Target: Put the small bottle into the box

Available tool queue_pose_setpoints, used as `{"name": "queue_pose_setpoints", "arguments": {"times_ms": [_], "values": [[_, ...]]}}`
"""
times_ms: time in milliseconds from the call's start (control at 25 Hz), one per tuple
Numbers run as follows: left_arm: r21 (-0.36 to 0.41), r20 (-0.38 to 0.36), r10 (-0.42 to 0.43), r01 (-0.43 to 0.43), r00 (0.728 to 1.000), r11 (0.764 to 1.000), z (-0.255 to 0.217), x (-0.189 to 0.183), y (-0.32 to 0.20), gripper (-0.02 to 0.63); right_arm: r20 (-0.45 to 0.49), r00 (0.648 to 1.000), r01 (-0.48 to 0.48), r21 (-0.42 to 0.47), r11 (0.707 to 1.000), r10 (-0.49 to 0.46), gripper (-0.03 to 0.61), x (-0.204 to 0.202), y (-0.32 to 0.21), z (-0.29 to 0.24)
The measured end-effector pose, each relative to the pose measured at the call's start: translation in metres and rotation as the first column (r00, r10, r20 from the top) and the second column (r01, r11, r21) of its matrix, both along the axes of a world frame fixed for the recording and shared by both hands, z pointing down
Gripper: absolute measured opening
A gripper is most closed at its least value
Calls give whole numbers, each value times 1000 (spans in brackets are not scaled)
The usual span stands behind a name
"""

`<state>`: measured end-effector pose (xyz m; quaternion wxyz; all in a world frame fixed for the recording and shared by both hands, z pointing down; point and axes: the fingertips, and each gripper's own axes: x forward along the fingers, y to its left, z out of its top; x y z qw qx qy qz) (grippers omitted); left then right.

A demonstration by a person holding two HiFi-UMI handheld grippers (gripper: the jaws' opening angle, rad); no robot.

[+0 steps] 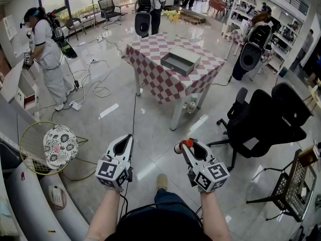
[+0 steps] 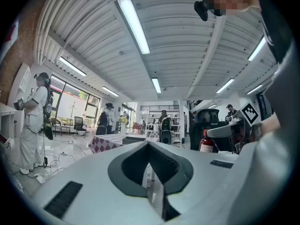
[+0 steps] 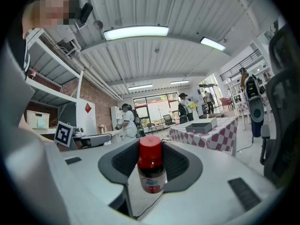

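Note:
A small dark bottle with a red cap [image 3: 151,165] stands upright between the pads of my right gripper [image 3: 151,154], which is shut on it. In the head view the right gripper [image 1: 186,145] holds the bottle [image 1: 184,144] low over the floor, near my body. Beside it, my left gripper [image 1: 123,142] has its jaws together with nothing in them, and it looks the same in its own view [image 2: 149,146]. The grey open box [image 1: 180,60] lies on a table with a red-and-white checked cloth [image 1: 163,82], a few steps ahead. The box [image 3: 201,125] also shows far off in the right gripper view.
A black office chair [image 1: 266,119] stands right of the table. A wire cart [image 1: 293,190] is at the lower right. Cables [image 1: 95,79] trail over the floor on the left, near a person in white [image 1: 47,49]. A racket and a floral cap [image 1: 59,144] lie at the left.

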<state>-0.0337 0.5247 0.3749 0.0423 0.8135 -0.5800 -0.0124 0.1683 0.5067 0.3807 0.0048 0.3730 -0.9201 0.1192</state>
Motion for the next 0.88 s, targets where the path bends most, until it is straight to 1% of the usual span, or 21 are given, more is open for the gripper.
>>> {"name": "queue_pose_setpoints", "arguments": {"times_ms": [80,240,480,640,880], "values": [[-5,4,-1,1,1000,1000,8,-1,-20,0,-2,1000,4,-6,1000,-4,149,-2,-22,4],[-40,2,-27,27,1000,999,14,-4,-60,0,-1,1000,10,-24,1000,-10,149,-2,-65,12],[-29,10,-18,19,1000,999,25,-3,-119,0,-12,1000,22,-42,999,-23,149,-3,-124,22],[-41,-1,-25,25,1000,999,19,0,-162,0,-17,999,34,-47,998,-35,149,-3,-164,24],[-29,11,-29,29,1000,999,20,5,-220,0,-14,999,45,-52,998,-46,150,-1,-219,28]]}}
